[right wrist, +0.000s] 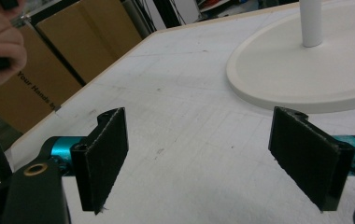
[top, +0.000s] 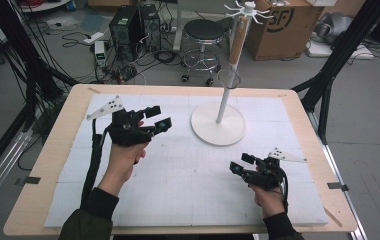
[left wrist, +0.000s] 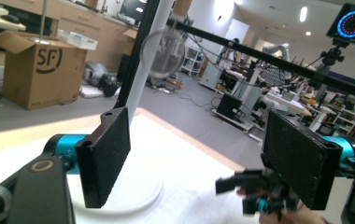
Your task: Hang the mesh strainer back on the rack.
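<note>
A white stand with a round base and a thin pole rises at the table's far middle, with hooked arms at its top. A clear round ring-like piece hangs against the pole. My left gripper hovers open left of the base, pointing toward it, with nothing between its pads. Its own view shows the open left gripper, the pole, the clear piece and the base. My right gripper rests open near the front right. In its own view the right gripper faces the base.
A white gridded mat covers the wooden table. Behind the table stand a stool, a cardboard box and floor cables. Black frame legs flank the table. The right gripper appears low in the left gripper view.
</note>
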A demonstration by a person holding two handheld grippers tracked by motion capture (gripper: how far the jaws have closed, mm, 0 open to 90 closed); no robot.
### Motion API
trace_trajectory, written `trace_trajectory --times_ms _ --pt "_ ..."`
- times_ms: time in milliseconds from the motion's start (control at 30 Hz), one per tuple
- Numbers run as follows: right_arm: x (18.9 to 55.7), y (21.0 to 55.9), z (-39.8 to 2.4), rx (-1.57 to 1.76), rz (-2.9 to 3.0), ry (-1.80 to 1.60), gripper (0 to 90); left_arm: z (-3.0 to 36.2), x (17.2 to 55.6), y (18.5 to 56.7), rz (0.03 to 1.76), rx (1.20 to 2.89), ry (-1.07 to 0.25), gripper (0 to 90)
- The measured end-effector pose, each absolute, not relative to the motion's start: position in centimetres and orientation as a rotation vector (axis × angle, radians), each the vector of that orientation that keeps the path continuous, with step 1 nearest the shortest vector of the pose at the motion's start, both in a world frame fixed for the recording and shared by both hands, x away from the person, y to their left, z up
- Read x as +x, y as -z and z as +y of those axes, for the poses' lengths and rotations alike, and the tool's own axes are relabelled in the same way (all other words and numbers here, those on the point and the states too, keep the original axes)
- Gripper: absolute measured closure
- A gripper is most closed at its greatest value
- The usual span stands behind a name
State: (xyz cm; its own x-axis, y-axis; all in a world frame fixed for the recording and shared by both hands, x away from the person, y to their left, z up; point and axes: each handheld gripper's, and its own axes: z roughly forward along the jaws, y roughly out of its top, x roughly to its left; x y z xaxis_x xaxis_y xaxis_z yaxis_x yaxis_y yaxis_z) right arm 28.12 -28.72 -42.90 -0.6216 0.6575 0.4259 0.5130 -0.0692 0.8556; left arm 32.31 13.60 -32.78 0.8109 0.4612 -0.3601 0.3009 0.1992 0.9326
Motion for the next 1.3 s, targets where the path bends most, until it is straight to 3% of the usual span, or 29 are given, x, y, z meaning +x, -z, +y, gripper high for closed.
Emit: trace_trajectory --times_ms 667,1300 --pt "27.7 42.8 -28.3 1.279 2.083 -1.713 18.8 19.0 29.7 38.5 0.809 1.426 -0.127 24.3" --pt "27.5 42.8 -27.8 1.260 2.101 -1.699 18.8 21.1 27.5 40.3 0.924 1.505 -0.236 21.9"
